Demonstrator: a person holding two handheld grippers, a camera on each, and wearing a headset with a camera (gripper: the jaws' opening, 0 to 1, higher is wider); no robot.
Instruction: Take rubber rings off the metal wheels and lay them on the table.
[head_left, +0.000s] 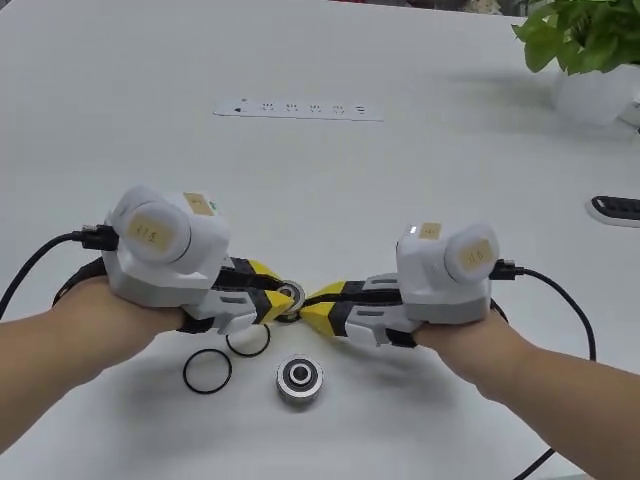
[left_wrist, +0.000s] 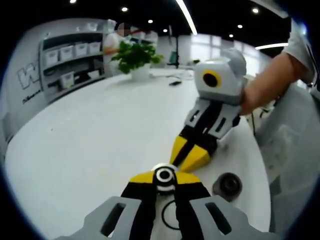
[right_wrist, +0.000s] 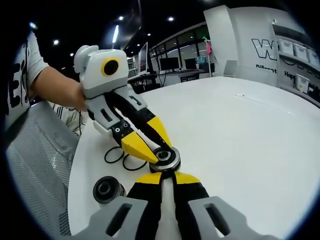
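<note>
Pinching a small metal wheel (head_left: 290, 296) between the yellow tips of the left gripper (left_wrist: 165, 179), we are holding it where the two grippers meet. We are keeping the right gripper (right_wrist: 162, 177) nose to nose with the left. Its jaws are drawn almost together and its tips are lying against the wheel's rim. We cannot tell whether they are gripping anything there. The wheel is showing a silver face, a pale hub and a dark band round its edge.

We are seeing a second wheel (head_left: 299, 381) lying flat just below the tips, and two loose black rubber rings (head_left: 207, 372) (head_left: 248, 342) resting flat on the white table (head_left: 400, 170) beside it. Farther off, a white power strip (head_left: 298, 109) is lying across the table and a potted plant (head_left: 585, 40) is standing at its far corner. Shelves of bins (left_wrist: 70, 60) are lining the wall under ceiling lights.
</note>
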